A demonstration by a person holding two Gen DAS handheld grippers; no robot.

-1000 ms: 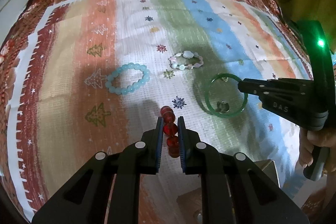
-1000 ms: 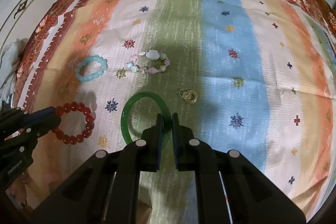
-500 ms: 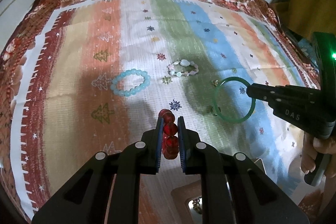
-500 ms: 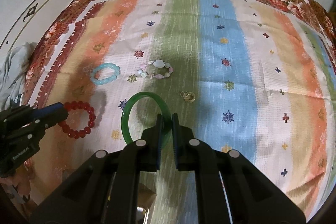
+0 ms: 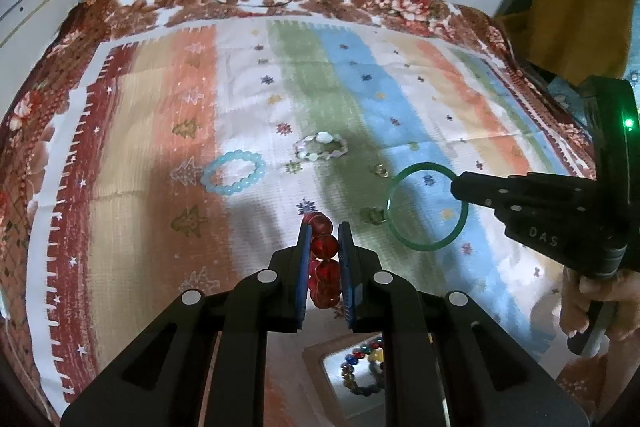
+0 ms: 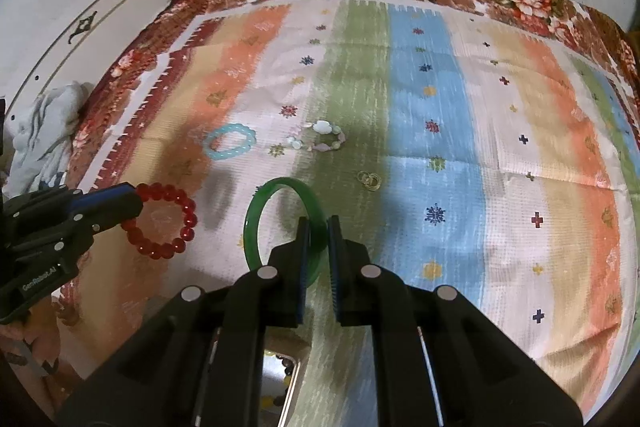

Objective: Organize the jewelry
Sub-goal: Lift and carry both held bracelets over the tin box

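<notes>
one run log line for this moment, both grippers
left gripper: shut on red bead bracelet | right gripper: shut on green bangle | both off cloth

Red bead bracelet [image 5: 323, 259], green bangle [image 6: 280, 223] aloft

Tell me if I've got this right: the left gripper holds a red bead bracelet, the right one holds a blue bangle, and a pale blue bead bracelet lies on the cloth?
Not quite: the bangle in the right gripper is green, as the right wrist view shows. The left gripper does hold the red bead bracelet, and the pale blue bead bracelet lies on the cloth.
</notes>
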